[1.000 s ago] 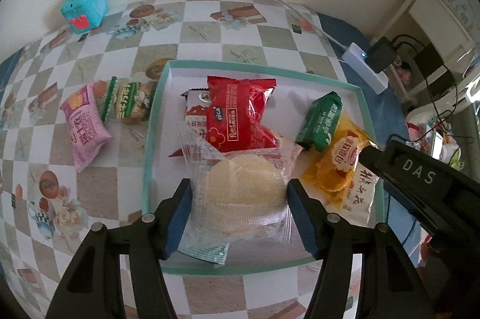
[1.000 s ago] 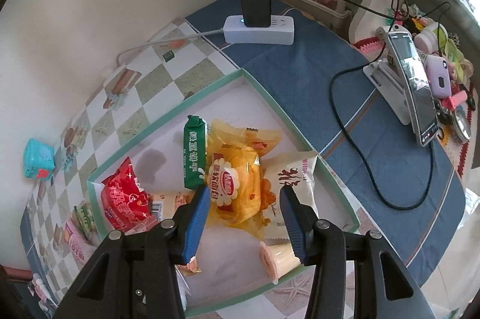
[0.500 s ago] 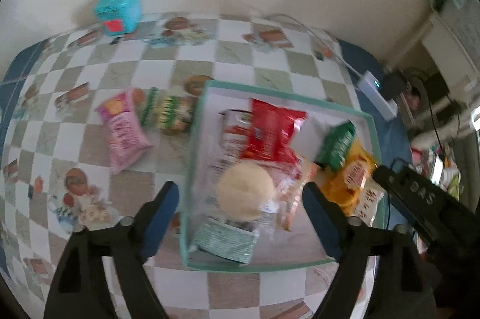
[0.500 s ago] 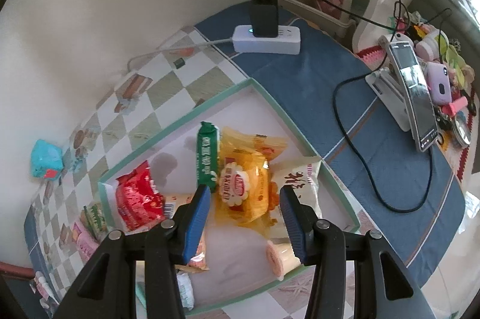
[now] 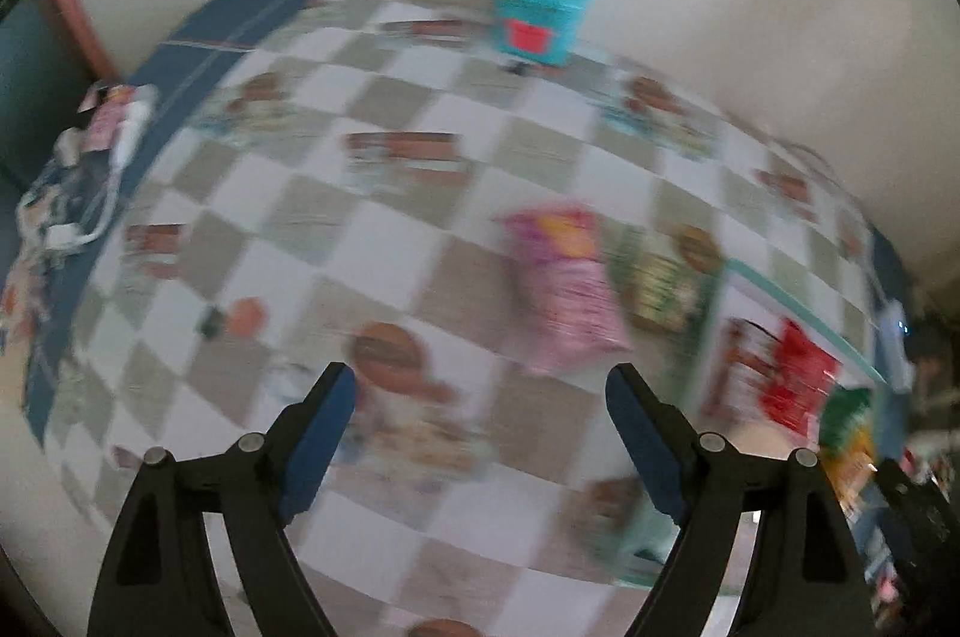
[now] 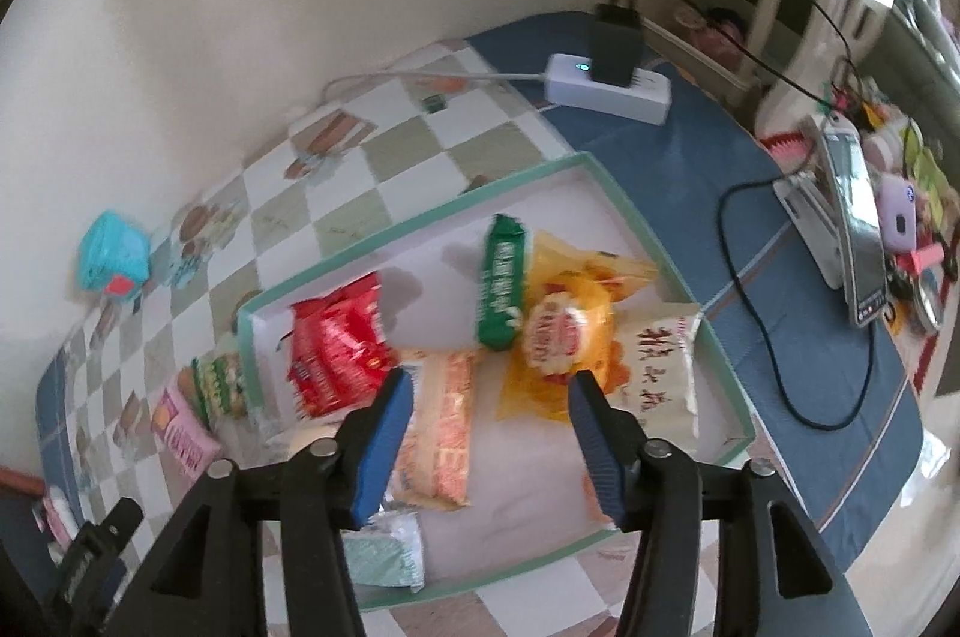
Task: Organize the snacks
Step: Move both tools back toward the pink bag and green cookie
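While our right gripper point(image 6: 486, 406) opens over the teal-rimmed white tray point(image 6: 420, 220), nothing between its fingers; our left gripper point(image 5: 480, 391) hangs wide, empty.

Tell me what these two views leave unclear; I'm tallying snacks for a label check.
- Pink pack and green pack, left wrist view: motion blur wipes out their print.
- Clear bun pack, right wrist view: mostly behind the right tongs.
- Pale green pack, right wrist view: part covered by the tongs' finger.
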`<action>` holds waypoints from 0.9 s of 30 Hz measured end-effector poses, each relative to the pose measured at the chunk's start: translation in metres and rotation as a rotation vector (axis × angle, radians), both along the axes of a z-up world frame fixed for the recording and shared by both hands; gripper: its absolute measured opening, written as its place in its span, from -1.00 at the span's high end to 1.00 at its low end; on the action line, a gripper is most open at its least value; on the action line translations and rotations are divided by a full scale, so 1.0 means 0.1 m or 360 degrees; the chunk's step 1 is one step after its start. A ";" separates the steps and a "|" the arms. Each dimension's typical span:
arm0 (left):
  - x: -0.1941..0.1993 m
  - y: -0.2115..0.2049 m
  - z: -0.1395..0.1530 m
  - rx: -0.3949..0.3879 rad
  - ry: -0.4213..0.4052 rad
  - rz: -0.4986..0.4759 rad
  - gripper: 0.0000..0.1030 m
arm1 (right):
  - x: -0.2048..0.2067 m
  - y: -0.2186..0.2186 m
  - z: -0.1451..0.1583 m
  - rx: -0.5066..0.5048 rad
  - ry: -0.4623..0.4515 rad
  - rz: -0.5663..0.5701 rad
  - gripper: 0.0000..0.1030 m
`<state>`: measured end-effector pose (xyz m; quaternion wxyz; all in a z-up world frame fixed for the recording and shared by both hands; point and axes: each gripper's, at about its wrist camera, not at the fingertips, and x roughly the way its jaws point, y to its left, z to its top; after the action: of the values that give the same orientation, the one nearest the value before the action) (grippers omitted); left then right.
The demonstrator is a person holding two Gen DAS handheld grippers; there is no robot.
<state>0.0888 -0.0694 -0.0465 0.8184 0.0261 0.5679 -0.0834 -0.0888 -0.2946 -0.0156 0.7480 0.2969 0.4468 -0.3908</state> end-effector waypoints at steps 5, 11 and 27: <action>0.13 0.34 0.01 0.0066 -0.0054 0.0124 -0.69 | 0.25 0.32 0.06 -0.0061 0.0014 0.0157 -0.26; 0.24 0.59 0.03 0.0020 -0.0047 0.0203 -0.84 | 0.52 0.67 0.07 -0.0098 0.0024 0.0341 -0.35; 0.48 0.99 -0.04 -0.0062 -0.0005 0.0364 -0.84 | 0.88 0.99 -0.08 -0.0055 0.0005 0.0531 -0.82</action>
<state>0.1364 0.0298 -0.0501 0.8238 -0.0545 0.5643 -0.0004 -0.0011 -0.1960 -0.0236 0.8068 0.2048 0.4844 -0.2692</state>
